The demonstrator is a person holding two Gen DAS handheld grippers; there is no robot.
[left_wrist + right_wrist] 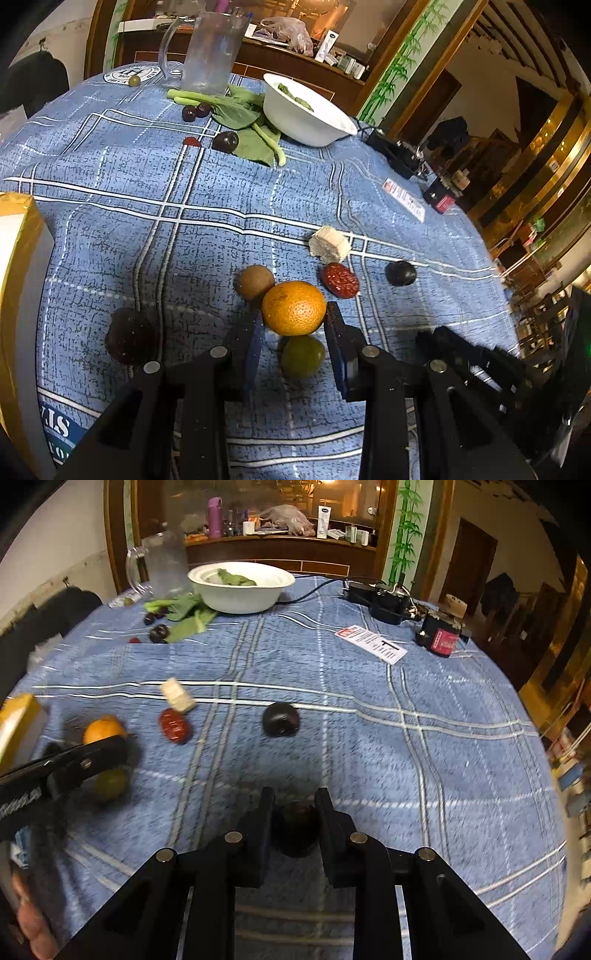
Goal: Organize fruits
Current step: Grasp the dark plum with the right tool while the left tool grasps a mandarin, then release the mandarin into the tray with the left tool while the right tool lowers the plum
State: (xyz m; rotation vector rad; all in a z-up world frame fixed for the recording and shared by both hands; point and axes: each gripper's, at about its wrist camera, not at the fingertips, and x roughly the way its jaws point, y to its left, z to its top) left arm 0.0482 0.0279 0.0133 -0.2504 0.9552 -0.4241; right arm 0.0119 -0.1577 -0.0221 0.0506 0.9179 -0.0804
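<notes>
Between my left fingers (291,325) sits the orange (293,308), held above the counter (221,229) over a green fruit (303,356), the pads pressed to its sides. Lower right, my right fingers (293,810) clamp a dark plum (297,827), angled down toward the blue cloth.

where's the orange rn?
Left wrist view: the orange sits between the left gripper fingertips, touching a brown kiwi on its left, green fruit just below.
</notes>
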